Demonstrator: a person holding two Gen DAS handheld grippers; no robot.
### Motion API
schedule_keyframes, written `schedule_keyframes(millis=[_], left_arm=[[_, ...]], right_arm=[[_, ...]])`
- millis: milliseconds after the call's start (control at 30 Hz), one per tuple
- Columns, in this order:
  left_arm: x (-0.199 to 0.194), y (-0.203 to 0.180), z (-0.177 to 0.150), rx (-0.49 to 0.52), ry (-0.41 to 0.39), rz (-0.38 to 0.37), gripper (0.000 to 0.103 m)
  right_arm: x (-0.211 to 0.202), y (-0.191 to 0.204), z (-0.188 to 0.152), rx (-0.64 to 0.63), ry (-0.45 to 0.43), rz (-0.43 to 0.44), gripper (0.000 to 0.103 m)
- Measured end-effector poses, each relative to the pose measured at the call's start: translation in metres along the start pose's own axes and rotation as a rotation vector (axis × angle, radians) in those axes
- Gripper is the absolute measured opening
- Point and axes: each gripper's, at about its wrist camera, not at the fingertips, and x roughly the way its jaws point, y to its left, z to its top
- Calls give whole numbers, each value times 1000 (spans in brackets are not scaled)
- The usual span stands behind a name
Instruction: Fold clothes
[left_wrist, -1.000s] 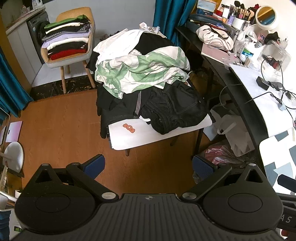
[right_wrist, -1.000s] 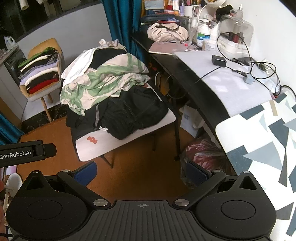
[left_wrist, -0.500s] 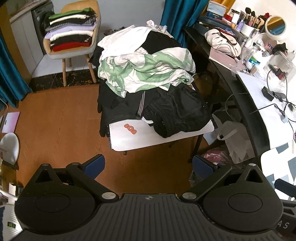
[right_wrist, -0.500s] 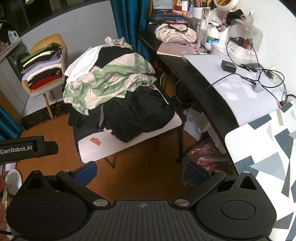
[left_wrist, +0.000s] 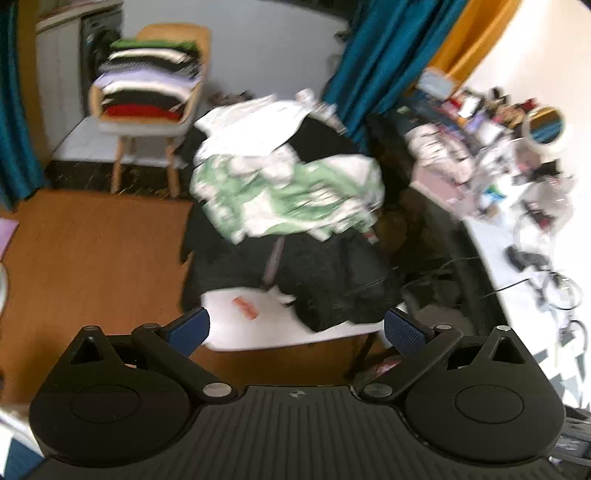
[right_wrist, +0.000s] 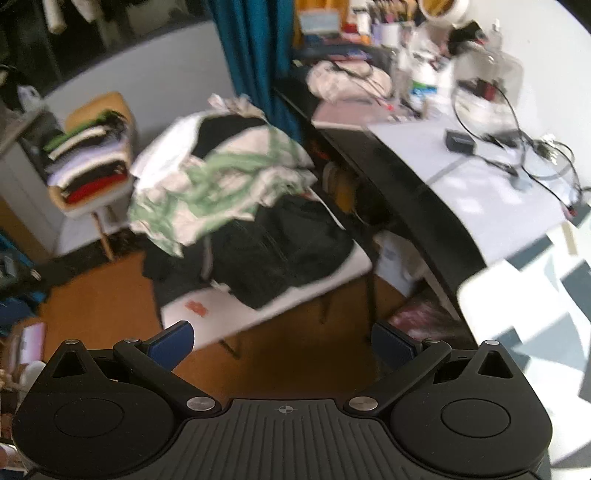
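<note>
Your left gripper (left_wrist: 295, 328) and right gripper (right_wrist: 282, 338) are both spread wide and hold nothing. Both hang above the orange-brown floor (left_wrist: 92, 251), apart from the laundry. The loose heap of white, green-patterned and black clothes (left_wrist: 291, 221) lies on the small white bench (left_wrist: 266, 332). A neat stack of folded garments (left_wrist: 147, 85) rests on the tan wooden chair (left_wrist: 184, 37) behind it.
</note>
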Motion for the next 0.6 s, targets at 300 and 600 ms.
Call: schedule_keyframes(millis=[300,600], left_arm=[[10,32,-21,-122,118,-62,103],[20,44,-27,-164,147,-34,103]], right_arm=[[8,2,-1,-10,5,1,102],[17,-8,-9,9,14,-30,102]])
